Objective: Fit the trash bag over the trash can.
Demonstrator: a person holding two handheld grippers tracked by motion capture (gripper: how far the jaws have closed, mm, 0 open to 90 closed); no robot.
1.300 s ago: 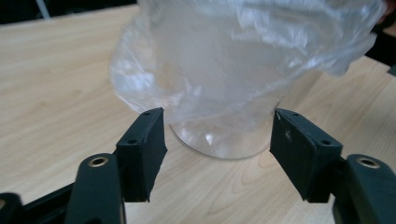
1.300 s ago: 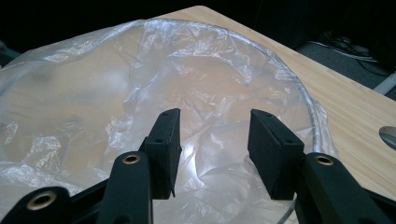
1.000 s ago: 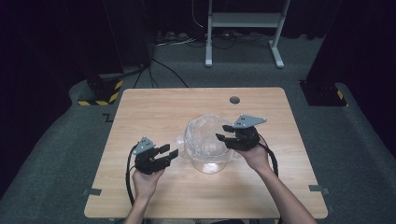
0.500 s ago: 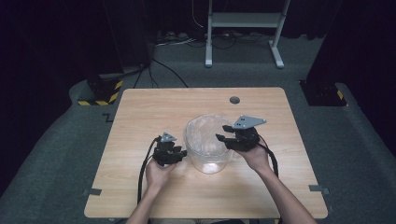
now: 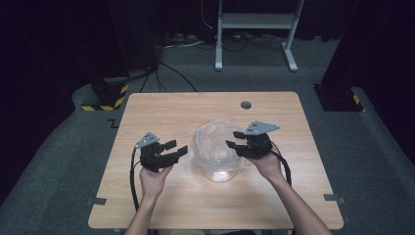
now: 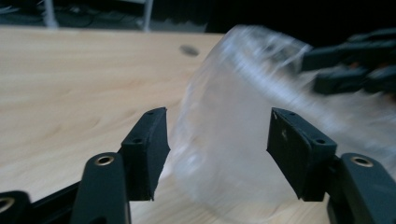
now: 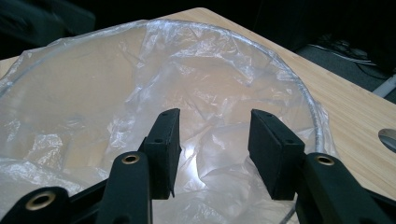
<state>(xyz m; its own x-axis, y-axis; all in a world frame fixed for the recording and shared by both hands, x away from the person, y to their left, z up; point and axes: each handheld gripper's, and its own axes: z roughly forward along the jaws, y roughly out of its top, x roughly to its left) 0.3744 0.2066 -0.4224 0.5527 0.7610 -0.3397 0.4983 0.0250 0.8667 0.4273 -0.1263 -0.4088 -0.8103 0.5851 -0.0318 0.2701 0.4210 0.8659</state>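
Note:
A clear round container (image 5: pixel 218 147) lined with a thin plastic bag (image 7: pixel 140 93) stands in the middle of the wooden table (image 5: pixel 147 112). My left gripper (image 5: pixel 178 147) is open a short way to the container's left, its jaws pointing at the wall with nothing between them. In the left gripper view the container's side (image 6: pixel 233 140) is blurred beyond my left gripper (image 6: pixel 217 116). My right gripper (image 5: pixel 232 139) is open at the container's right rim. In the right gripper view, my right gripper (image 7: pixel 214 114) hangs over the crumpled bag inside the rim (image 7: pixel 299 88), holding nothing.
A small round hole (image 5: pixel 245 105) lies in the table behind the container. Cables trail from both grippers toward the near edge. A white metal stand (image 5: pixel 254 29) and black cables are on the floor beyond the table.
My left gripper moved right up to the container half a second ago and has since drawn back to the left. The right gripper and the container have stayed put.

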